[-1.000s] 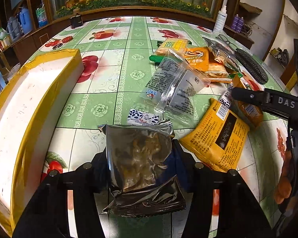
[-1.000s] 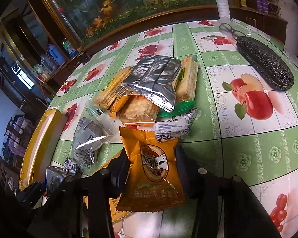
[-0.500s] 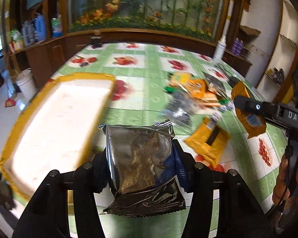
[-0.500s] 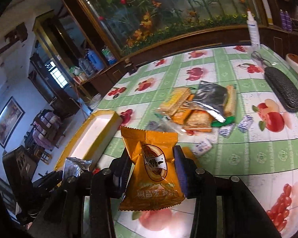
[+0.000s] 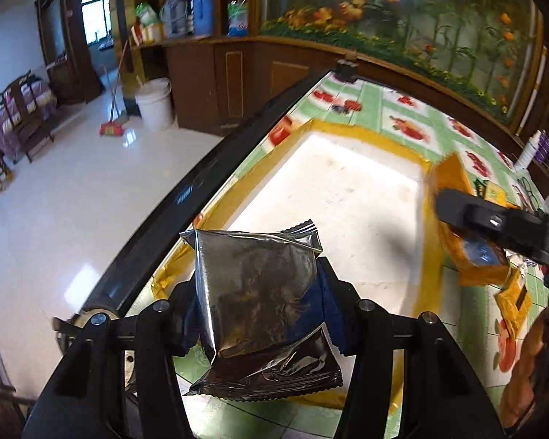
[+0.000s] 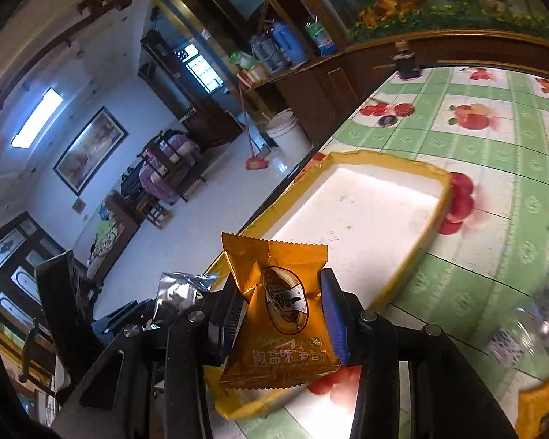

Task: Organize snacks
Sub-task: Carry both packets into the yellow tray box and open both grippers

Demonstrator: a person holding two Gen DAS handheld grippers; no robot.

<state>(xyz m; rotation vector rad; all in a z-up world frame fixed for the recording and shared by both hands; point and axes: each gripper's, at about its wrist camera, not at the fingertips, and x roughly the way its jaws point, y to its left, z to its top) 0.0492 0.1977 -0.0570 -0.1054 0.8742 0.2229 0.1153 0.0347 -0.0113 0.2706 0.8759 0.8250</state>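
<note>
left gripper [image 5: 256, 303] pinches silver pack [image 5: 260, 292], right gripper [image 6: 282, 314] pinches orange pack [image 6: 278, 314]; both above white tray [image 5: 347, 197] at 12 o'clock, likely for dropping in.

Glossy white floor [image 5: 73, 197], dark wood cabinets [image 5: 230, 80], white bucket [image 5: 154, 104], perhaps an aquarium [image 5: 402, 11].

Crinkled silver foil on the snack packet [image 5: 260, 292] — mirror-glossy, creased. Orange packet [image 6: 278, 314] in shiny plastic film, saw-toothed seal edges. Matt black plastic on the left tongs [image 5: 263, 311] and right tongs [image 6: 282, 314], bright metal screw heads. White tray [image 5: 333, 212] chalky and matt like foam, rim wrapped in glossy yellow tape. Worktop [image 6: 494, 153] under smooth printed oilcloth — slight sheen. Polished floor [image 5: 73, 197].
</note>
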